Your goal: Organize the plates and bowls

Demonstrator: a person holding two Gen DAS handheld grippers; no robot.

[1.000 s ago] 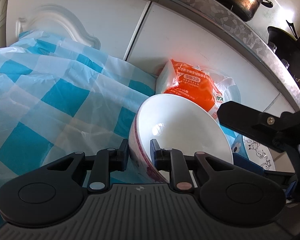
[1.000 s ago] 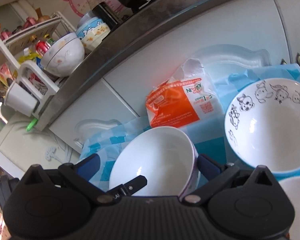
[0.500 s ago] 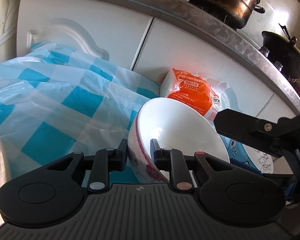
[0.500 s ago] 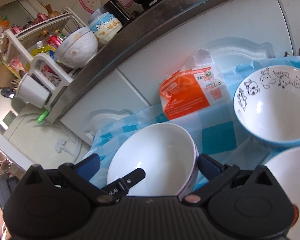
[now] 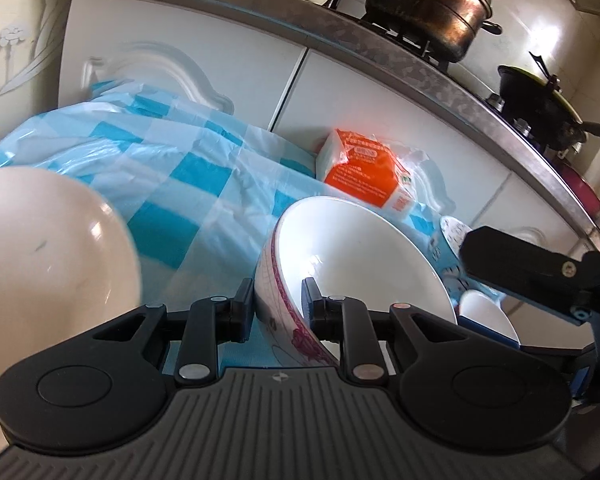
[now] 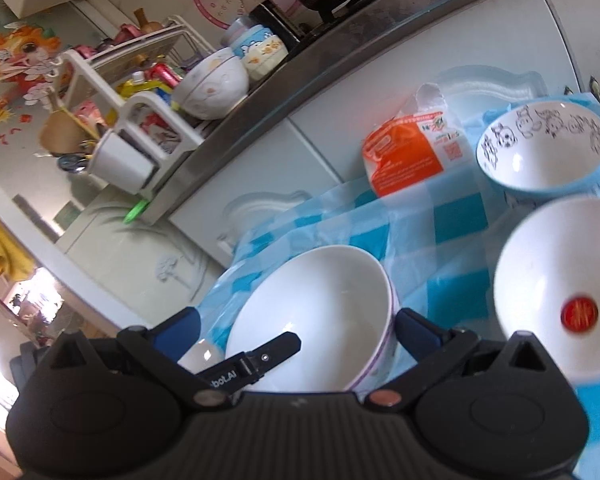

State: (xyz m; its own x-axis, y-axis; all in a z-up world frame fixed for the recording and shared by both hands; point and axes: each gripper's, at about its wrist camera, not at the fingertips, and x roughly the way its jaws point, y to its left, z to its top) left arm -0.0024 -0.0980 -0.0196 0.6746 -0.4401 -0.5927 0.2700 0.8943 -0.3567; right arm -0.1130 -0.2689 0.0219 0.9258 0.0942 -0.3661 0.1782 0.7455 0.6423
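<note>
The left gripper (image 5: pixel 278 300) pinches the rim of a white ceramic bowl with purple outer pattern (image 5: pixel 352 252), low at frame centre over the blue-and-white checked plastic cloth (image 5: pixel 172 168). The right gripper (image 6: pixel 296 332) stands spread, its blue-padded fingers (image 6: pixel 414 330) flanking that bowl without pressing.

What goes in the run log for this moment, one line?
left tool: shut on white bowl rim | right tool: open around bowl, no contact visible | bowl: tilted above checked cloth
</note>
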